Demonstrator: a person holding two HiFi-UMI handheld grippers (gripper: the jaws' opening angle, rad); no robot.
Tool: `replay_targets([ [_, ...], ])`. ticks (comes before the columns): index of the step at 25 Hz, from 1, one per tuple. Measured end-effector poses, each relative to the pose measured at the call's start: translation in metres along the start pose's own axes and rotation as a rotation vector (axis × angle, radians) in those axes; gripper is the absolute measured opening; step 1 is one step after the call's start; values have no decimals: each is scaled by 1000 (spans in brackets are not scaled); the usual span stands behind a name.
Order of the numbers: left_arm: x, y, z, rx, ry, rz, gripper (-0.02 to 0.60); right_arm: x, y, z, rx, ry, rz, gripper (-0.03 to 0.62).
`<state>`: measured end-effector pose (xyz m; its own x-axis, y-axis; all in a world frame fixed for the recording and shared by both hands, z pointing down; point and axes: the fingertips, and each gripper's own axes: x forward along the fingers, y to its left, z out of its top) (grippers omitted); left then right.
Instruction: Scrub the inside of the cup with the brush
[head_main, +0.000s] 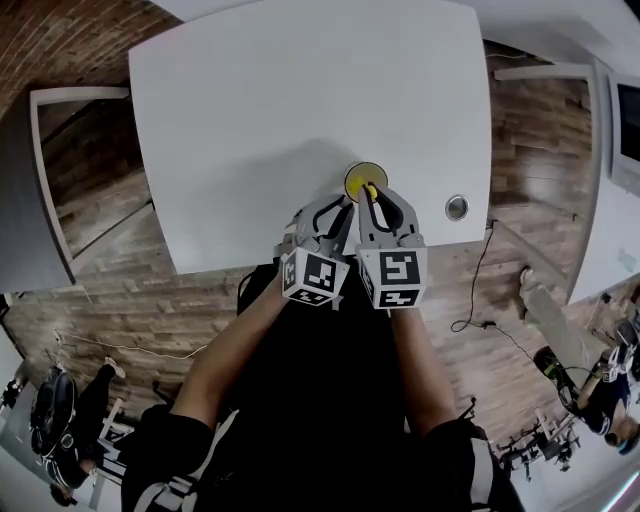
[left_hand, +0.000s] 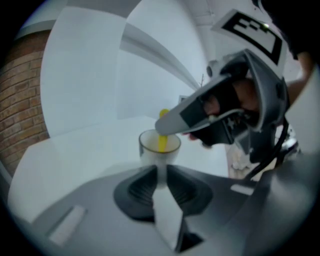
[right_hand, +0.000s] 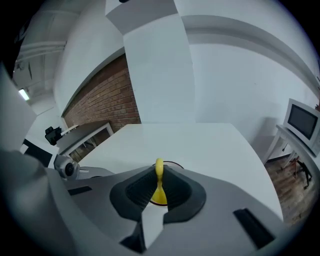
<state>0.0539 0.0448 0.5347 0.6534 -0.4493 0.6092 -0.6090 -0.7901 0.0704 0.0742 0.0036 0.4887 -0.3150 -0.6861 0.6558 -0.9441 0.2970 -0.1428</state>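
Left gripper (left_hand: 161, 175), right gripper (right_hand: 159, 182), seemingly clamped

Bright, even indoor light, shadows faint. White table (head_main: 250, 120) nearly blown out in head view. All views fisheye, edges bent; both gripper views have dark vignetted corners. Left gripper view soft and blurred throughout, cup (left_hand: 149, 156) hazy. Right gripper view sharper, brush (right_hand: 159, 192) in focus, strip light (right_hand: 23, 94) glaring at left.

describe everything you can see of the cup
The cup is a small, clear-looking tumbler with a round open rim, standing upright on the white table near its front edge. The left hand-held gripper is clamped on its lower wall. A yellow brush, held by the right hand-held gripper, reaches down inside it.
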Motion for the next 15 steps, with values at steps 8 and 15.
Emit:
replay_targets([
  [8, 1, -2, 0, -33, 1, 10, 61, -25, -7, 19, -9, 23, -10, 29],
  [15, 4, -3, 2, -35, 1, 21, 63, -49, -11, 35, -44, 35, -19, 29],
])
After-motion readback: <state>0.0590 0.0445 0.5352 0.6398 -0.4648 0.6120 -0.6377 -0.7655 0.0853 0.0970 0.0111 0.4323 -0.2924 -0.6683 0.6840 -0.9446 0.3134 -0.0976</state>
